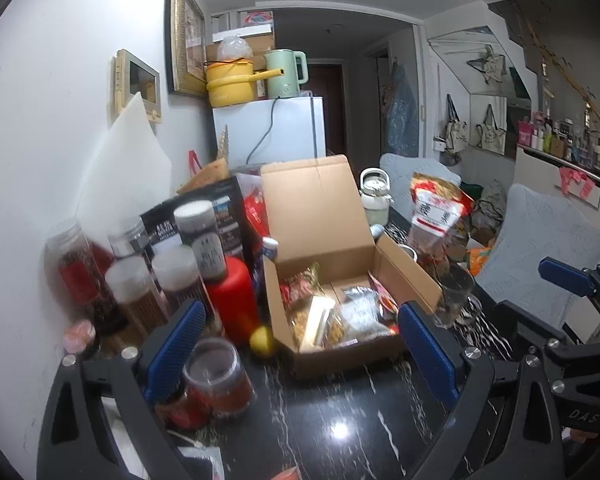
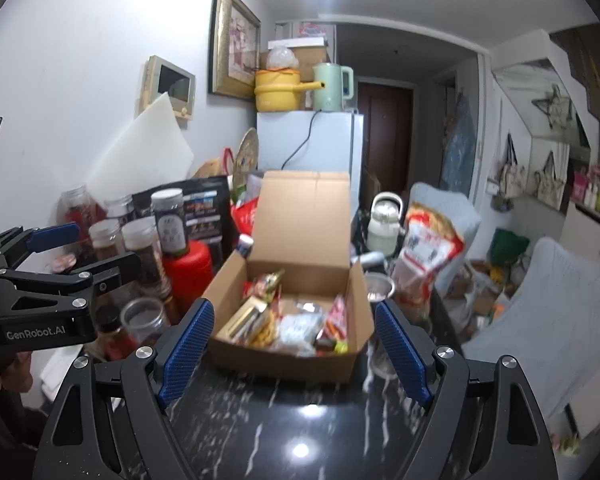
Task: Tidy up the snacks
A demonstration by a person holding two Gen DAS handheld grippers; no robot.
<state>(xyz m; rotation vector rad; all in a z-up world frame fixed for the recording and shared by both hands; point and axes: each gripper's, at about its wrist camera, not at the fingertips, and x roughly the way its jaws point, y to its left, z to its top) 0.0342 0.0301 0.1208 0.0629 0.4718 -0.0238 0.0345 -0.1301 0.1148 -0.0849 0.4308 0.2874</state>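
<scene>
While hovering low over the black, white-veined marble tabletop (image 1: 300, 412), spread wide on the left gripper (image 1: 300, 312): blue ribbed fingers (image 1: 176, 344), clamped on nothing. Just inside the left-hand finger, standing on the tabletop, a clear lidded jar with reddish contents (image 1: 220, 376), not pinched. Same story on the right gripper (image 2: 294, 306): spread wide, empty, aimed straight at the open brown cardboard box (image 2: 300, 216). Sitting square on the tabletop ahead of both grippers, lid flap propped upright at the back. Packed inside: mixed snack packets (image 2: 288, 324) in red, silver and yellow wrappers, lying loose across the floor of the box. Just right of the box and outside it, standing upright, a tall red-and-white snack bag (image 2: 428, 248). To the left, close against the box wall, a red plastic bottle (image 2: 188, 268), and beyond it a huddle of clear lidded spice jars (image 1: 136, 288) by the white wall. At the box's near-left corner, a small yellow round thing (image 1: 262, 340), too blurred to name. Off the right-hand corner, a clear drinking glass (image 1: 454, 292).
</scene>
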